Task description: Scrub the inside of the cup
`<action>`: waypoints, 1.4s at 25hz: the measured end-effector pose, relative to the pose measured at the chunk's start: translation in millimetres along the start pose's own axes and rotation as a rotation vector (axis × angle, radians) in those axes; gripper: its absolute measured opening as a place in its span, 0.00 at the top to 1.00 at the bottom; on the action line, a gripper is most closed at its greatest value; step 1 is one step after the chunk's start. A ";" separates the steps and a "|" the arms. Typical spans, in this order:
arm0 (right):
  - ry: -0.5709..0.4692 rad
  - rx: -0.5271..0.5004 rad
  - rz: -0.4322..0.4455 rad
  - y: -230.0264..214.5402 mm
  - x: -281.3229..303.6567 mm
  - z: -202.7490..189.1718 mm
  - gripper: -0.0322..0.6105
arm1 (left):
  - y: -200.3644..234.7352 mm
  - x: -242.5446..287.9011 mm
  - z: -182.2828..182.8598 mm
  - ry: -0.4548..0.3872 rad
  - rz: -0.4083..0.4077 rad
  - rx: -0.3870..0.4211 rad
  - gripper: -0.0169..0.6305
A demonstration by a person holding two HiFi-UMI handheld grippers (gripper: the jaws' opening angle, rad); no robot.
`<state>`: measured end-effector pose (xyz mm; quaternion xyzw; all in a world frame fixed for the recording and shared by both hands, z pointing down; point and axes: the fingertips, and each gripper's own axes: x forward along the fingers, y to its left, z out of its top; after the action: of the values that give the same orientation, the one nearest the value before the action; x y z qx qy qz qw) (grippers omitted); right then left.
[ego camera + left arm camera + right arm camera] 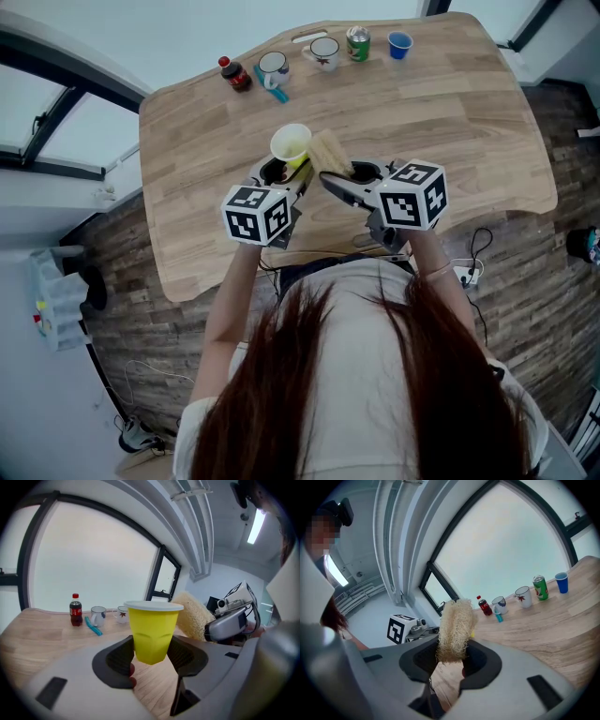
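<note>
A yellow cup (151,630) with a white rim stands upright between the jaws of my left gripper (151,656), which is shut on its lower half. From above, the yellow cup (291,145) shows its open mouth, held over the wooden table (450,122) by the left gripper (284,169). My right gripper (451,660) is shut on a pale loofah scrubber (453,630). In the head view the loofah scrubber (330,152) sits just right of the cup's rim, outside the cup, at the tip of the right gripper (339,176). The loofah scrubber (192,615) also shows behind the cup.
Along the table's far edge stand a small cola bottle (233,74), a white mug (272,66) with a teal brush (275,86) beside it, a second mug (325,52), a green can (358,43) and a blue cup (400,44). Windows lie beyond the table.
</note>
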<state>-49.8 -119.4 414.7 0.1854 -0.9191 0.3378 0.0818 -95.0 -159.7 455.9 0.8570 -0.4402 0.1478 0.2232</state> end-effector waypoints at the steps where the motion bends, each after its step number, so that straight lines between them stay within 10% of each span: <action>1: -0.004 0.000 0.002 0.2 -0.6 0.5 0.75 | -2.6 -0.8 0.4 -0.005 -0.026 -0.018 0.62; 35: 0.003 0.034 0.329 36.1 -27.1 4.5 0.75 | -74.4 -54.5 12.1 0.065 -0.711 -0.085 0.64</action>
<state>-39.3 -89.2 382.6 0.0330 -0.9312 0.3623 0.0236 -64.3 -90.2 402.3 0.9415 -0.1128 0.0698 0.3100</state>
